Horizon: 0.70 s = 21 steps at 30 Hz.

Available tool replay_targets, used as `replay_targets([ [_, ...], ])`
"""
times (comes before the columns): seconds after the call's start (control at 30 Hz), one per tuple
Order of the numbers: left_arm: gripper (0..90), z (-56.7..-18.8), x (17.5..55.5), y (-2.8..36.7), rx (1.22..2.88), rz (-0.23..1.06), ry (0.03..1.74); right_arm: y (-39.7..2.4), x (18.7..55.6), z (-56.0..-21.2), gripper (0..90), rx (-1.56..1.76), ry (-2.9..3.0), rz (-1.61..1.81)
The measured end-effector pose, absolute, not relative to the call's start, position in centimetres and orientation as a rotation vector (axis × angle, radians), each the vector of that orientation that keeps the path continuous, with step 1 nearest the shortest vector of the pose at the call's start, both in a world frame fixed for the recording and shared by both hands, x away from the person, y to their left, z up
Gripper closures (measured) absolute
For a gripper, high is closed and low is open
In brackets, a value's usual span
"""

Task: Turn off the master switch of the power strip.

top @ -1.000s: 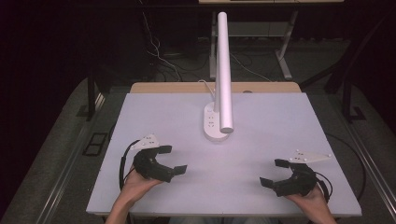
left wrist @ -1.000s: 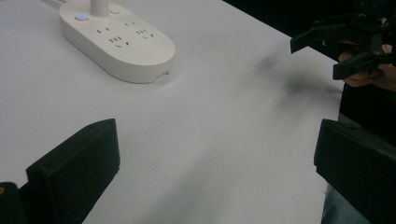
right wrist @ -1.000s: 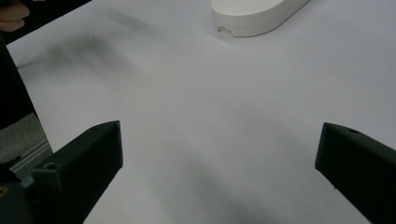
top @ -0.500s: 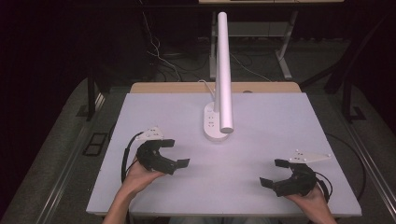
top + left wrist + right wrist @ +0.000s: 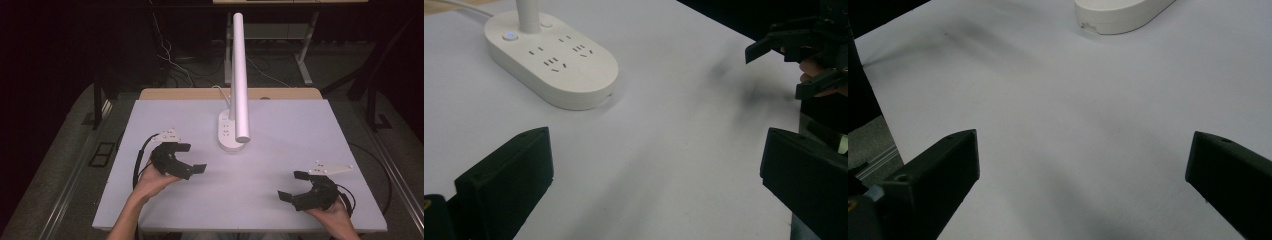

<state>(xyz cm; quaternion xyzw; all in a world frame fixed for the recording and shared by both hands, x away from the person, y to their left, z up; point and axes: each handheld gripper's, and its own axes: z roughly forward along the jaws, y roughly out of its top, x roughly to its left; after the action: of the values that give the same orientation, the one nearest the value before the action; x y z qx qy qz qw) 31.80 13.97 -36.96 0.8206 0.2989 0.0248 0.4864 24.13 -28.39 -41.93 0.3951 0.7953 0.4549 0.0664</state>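
I am seeing my right gripper (image 5: 294, 186) resting wide open and empty over the near edge of the white table (image 5: 280, 165), my left gripper (image 5: 190, 158), equally agape and empty, having advanced toward the lamp base (image 5: 230, 131) standing mid-table, dark floor lying beyond.

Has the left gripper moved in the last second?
Yes. The left gripper has moved forward and inward, closer to the lamp base. The right gripper has stayed near the table's front edge.
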Motion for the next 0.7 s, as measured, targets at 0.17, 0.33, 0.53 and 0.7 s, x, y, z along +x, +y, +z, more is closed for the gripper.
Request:
replay_targets([
  [0.17,0.0,-36.9,32.4,13.8,2.003,0.057,0.728,-28.5,24.1,-41.9,0.3,1.192,2.393,1.373],
  [0.33,0.0,-36.5,32.9,13.5,2.020,0.059,0.725,-28.5,24.1,-41.9,0.3,1.195,2.394,1.370],
  [0.53,0.0,-35.8,34.0,13.1,2.045,0.066,0.716,-28.5,24.1,-41.9,0.3,1.182,2.397,1.373],
  [0.7,0.0,-35.4,34.9,12.8,2.053,0.075,0.717,-28.5,24.0,-41.9,0.3,1.187,2.404,1.368],
])
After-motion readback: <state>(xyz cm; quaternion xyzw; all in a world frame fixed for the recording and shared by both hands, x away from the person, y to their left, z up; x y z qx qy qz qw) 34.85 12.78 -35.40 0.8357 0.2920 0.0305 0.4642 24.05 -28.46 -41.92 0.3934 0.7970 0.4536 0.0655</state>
